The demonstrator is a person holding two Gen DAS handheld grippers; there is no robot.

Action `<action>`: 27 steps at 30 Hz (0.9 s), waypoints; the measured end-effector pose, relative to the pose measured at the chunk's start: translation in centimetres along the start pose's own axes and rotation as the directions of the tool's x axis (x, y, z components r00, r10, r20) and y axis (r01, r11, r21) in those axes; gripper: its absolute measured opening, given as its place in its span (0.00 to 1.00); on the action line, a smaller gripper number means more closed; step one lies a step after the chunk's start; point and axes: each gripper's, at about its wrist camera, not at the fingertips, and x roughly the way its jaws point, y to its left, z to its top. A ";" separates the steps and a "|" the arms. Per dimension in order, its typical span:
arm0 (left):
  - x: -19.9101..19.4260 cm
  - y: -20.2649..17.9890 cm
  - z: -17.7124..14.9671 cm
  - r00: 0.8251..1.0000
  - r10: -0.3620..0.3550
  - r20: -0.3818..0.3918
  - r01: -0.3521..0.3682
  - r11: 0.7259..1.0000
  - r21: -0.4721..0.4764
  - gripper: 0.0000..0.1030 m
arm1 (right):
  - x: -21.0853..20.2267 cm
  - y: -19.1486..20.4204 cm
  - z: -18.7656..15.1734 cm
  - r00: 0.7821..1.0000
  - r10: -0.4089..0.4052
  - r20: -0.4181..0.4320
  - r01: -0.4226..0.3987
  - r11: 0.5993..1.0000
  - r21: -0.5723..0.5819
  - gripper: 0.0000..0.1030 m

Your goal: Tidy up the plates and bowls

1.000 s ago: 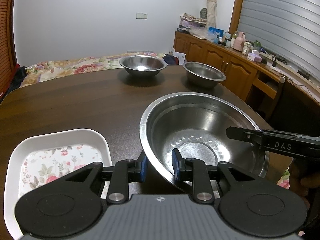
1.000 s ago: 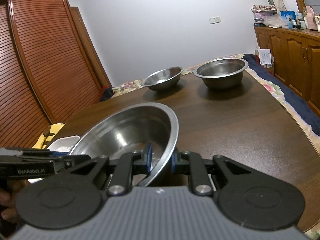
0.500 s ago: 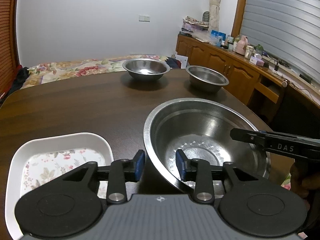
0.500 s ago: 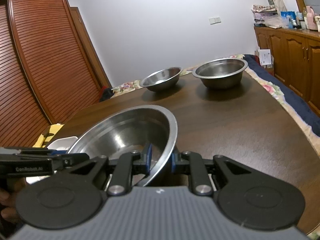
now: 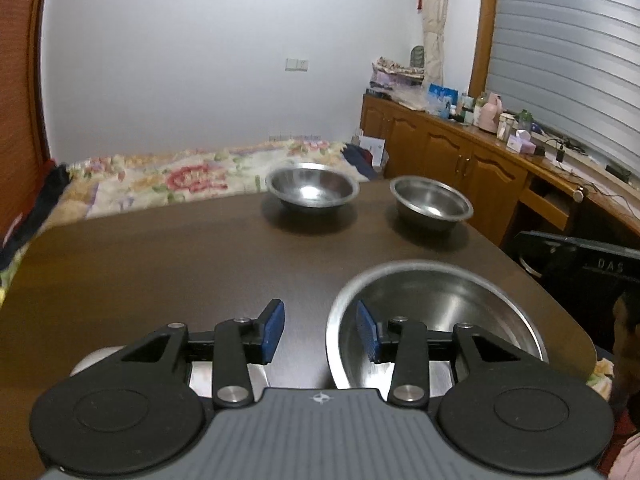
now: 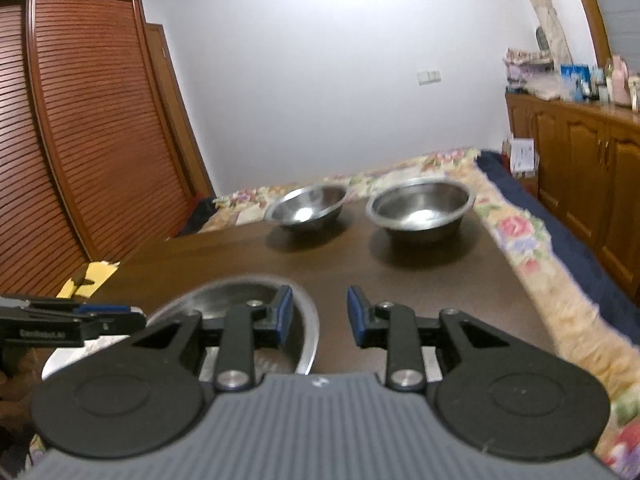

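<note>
Both claws freshly opened and lifted off the big steel bowl (image 5: pixel 436 320), left claw (image 5: pixel 320 330) and right claw (image 6: pixel 319 316) gaping empty, bowl resting on worktop (image 5: pixel 180 264); placement likely finished, two far bowls (image 5: pixel 312 186) remaining.

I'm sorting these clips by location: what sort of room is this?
Most likely a bedroom used for dining in a home: a dark wooden table stands against a bed with a floral cover, beside a slatted wardrobe and a cluttered wooden sideboard.
</note>
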 end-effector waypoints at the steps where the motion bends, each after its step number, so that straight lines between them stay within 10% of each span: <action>1: 0.2 0.0 0.7 1.000 0.000 0.007 0.000 1.000 0.010 0.42 | 0.0 -0.3 0.6 1.000 -0.006 0.011 0.006 1.000 -0.007 0.31; 9: 3.1 -0.8 5.8 0.999 -0.031 0.037 0.028 0.997 0.072 0.50 | 1.4 -3.2 4.0 0.995 -0.076 0.068 0.079 0.996 -0.049 0.49; 27: 14.9 -4.9 11.2 0.990 -0.088 -0.111 0.104 0.983 0.149 0.50 | 10.3 -11.4 4.7 0.990 -0.136 -0.021 0.137 0.989 0.056 0.49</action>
